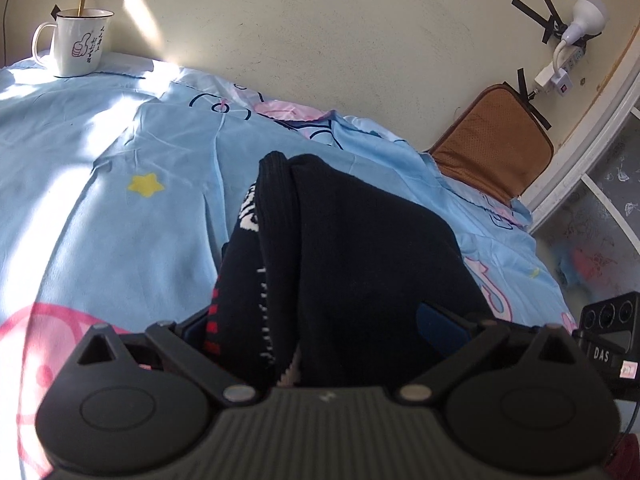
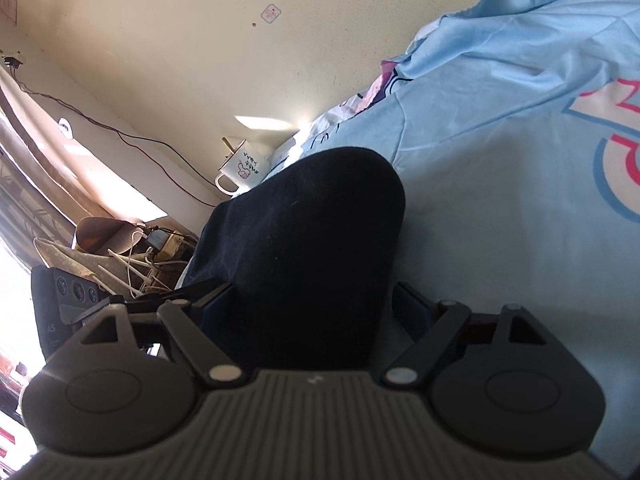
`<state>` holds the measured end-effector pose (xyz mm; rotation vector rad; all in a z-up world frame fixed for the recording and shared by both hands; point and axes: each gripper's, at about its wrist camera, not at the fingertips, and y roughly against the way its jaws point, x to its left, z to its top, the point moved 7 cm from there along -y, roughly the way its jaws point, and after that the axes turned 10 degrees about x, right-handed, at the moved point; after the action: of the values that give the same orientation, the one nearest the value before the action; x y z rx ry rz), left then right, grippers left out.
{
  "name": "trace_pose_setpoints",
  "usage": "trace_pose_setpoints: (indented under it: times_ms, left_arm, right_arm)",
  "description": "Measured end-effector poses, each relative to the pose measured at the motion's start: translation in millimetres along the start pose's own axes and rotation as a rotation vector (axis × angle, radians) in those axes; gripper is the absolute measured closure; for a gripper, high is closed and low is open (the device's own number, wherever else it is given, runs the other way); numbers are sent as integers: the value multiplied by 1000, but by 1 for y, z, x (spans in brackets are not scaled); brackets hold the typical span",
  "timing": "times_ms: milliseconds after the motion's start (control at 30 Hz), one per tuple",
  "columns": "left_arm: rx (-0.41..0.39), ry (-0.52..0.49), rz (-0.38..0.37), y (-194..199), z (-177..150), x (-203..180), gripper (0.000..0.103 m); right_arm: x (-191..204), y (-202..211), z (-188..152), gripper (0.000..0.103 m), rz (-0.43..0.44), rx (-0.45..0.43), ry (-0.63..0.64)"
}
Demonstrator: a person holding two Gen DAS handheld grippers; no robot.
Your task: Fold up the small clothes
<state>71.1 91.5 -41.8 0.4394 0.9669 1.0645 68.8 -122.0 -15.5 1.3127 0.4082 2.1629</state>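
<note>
Hard sunlight patches, deep shadows, fisheye-bent edges, blown-out window glare.

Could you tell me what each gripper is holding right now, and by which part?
Both have the black sock between their fingers: the left gripper near the patterned cuff end, the right gripper at the plain rounded end. Whether the fingers are clamped cannot be told.

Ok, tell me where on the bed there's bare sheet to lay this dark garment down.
Free: the wide blue sheet between the white mug and the dark garment, around the yellow star. Crowded: the far right edge, where bunched sheet meets the brown cushion, and the mug's corner. The left gripper and right gripper straddle the garment.
</note>
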Motion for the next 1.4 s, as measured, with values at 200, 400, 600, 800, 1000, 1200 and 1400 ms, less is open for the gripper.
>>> trace_pose_setpoints:
  times_ms: [200,400,600,800,1000,1200,1400]
  left_arm:
    - [-11,-9,-27,1,11,-10,2]
    - [-59,-110,-127,-5,62,-56,3]
    - [-93,-173,-156,-49,141,-94,4]
    - [103,-62,-89,-152,162,-82,21]
    - [34,-106,-51,-138,146,-83,12]
    - [93,-15,-17,-128,129,-68,1]
    - [153,50,-122,-150,120,-75,35]
  right_arm:
    - [19,-5,10,43,-56,-13,141]
    - [15,27,57,52,-31,-158,176]
    - [-22,39,136,54,-54,-262,212]
    - [-117,13,174,52,-225,-95,72]
    - [-137,18,171,41,-115,-93,-16]
    - [-137,12,168,31,-94,-54,-13]
    - [-128,3,161,42,-42,-8,-25]
